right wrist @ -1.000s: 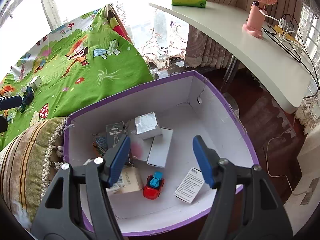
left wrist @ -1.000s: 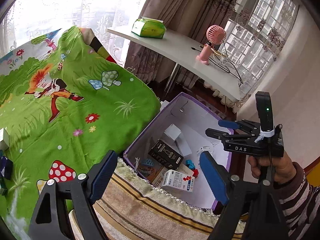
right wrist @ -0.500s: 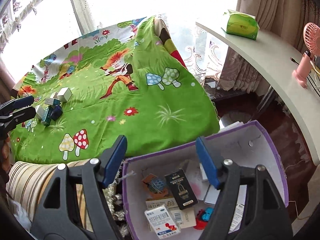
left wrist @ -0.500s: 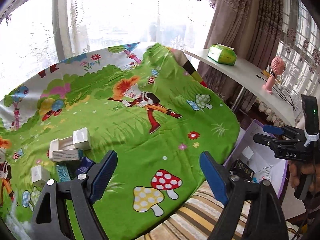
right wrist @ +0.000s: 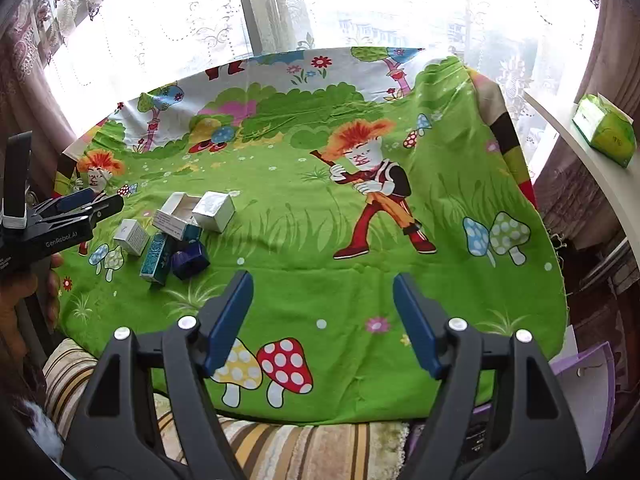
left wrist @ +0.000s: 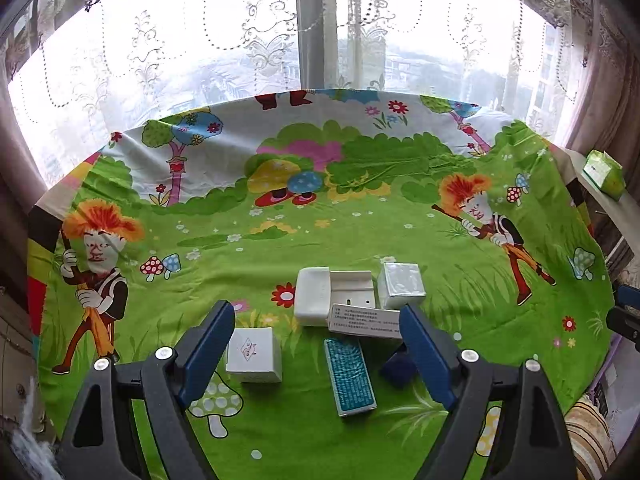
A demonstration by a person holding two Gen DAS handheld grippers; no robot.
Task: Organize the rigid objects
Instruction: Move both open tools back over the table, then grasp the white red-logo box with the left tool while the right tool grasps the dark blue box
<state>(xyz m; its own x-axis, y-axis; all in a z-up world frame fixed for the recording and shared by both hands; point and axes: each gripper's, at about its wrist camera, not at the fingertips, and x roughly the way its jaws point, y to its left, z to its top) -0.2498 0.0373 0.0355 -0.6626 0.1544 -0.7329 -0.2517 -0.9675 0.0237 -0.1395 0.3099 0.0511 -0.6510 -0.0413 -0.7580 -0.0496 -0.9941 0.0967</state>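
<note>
Several small boxes lie in a cluster on the green cartoon sheet (left wrist: 320, 216): a white cube (left wrist: 254, 354), a teal box (left wrist: 350, 376), an open white box (left wrist: 332, 292), a silver-wrapped cube (left wrist: 400, 284), a flat printed box (left wrist: 366, 320) and a dark blue box (left wrist: 398, 368). My left gripper (left wrist: 316, 314) hovers open just above and in front of them, holding nothing. My right gripper (right wrist: 322, 280) is open and empty over bare sheet, with the cluster (right wrist: 176, 232) off to its left. The left gripper (right wrist: 100, 204) shows there beside the cluster.
The purple-rimmed box (right wrist: 592, 380) stands off the sheet's right edge. A striped cushion (right wrist: 280, 448) lies below the near edge. A white shelf with a green tissue pack (right wrist: 604, 132) is at the right. A curtained window stands behind.
Both views have swung left, away from the purple-rimmed box and onto the sheet. The cluster of boxes now sits right before the left gripper. The right jaws stand slightly wider.
</note>
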